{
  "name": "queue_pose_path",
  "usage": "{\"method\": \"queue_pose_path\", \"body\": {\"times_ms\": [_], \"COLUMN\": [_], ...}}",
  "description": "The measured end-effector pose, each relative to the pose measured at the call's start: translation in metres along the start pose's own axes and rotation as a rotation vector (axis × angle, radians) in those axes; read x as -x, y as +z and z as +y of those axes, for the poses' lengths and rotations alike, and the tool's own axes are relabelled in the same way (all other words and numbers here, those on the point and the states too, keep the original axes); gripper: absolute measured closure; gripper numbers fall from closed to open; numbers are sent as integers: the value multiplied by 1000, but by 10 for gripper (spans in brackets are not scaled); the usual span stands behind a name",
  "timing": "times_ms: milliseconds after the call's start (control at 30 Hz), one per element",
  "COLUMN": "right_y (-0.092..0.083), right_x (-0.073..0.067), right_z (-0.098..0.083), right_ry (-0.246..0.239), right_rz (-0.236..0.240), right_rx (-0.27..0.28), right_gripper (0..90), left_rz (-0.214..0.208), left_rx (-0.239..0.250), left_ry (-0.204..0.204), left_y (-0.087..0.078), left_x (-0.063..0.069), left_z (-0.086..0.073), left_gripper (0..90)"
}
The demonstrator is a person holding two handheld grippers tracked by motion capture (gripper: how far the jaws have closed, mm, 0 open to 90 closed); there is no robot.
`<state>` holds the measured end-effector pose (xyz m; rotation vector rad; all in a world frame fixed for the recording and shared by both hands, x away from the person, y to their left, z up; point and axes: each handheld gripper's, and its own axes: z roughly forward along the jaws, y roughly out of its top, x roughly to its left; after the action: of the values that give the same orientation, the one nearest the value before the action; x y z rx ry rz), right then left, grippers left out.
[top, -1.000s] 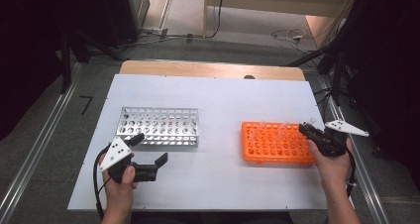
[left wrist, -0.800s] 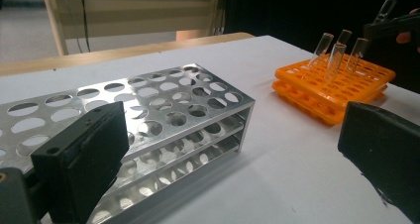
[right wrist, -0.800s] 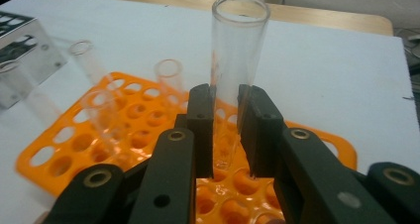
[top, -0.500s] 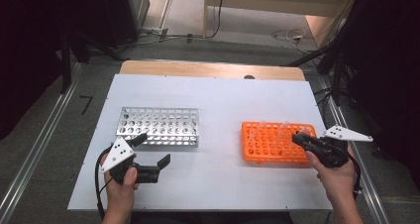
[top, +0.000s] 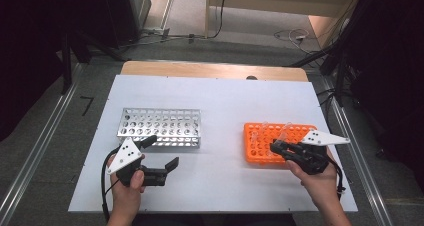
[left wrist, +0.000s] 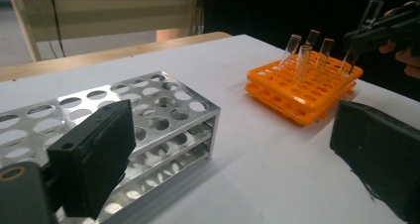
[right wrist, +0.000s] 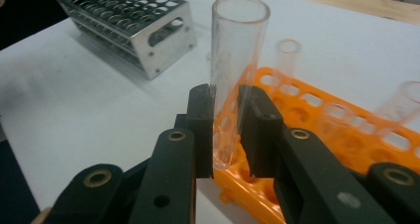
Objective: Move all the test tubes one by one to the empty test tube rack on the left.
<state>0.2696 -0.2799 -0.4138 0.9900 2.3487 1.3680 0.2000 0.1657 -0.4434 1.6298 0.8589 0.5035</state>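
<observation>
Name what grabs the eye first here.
The orange rack at the table's right, with a few clear tubes standing in it. The right gripper is shut on a clear test tube, held upright at the rack's near edge. At left, the steel rack stands beside the open left gripper.

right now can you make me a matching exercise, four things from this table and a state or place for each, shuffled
Things:
1. left gripper
2. right gripper
3. metal rack
4. orange rack

States or places:
A. holds a few clear tubes standing in its holes
B. fingers shut on a clear test tube
C. all holes vacant, on the table's left half
D. fingers wide apart, nothing between them

Pairs: 1-D, 2-B, 3-C, 4-A
</observation>
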Motion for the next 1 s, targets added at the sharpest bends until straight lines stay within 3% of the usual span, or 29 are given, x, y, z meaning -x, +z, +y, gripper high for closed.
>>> {"method": "queue_pose_path", "body": {"times_ms": [167,333,500,533,633,833,1000], "right_y": [14,26,36,37,42,54,63], "right_x": [-18,-36,-51,-54,-61,-78,-90], "right_z": [2,3,4,4,4,3,2], "right_ry": [-32,-67,-89,-99,-107,-146,-177], "right_rz": [46,93,140,145,163,197,212], "right_rx": [-9,-20,-29,-32,-37,-60,-79], "right_gripper": [739,739,739,739,739,739,740], "left_rz": [-20,-71,-62,-35,-44,-101,-120], "left_rx": [-3,-26,-45,-58,-69,-88,-101], "left_ry": [5,9,21,28,10,-22,7], "left_y": [4,11,18,21,25,35,40], "left_x": [10,20,30,34,37,50,65], "left_z": [5,8,10,11,12,16,17], "left_gripper": [98,100,145,162,182,255,354]}}
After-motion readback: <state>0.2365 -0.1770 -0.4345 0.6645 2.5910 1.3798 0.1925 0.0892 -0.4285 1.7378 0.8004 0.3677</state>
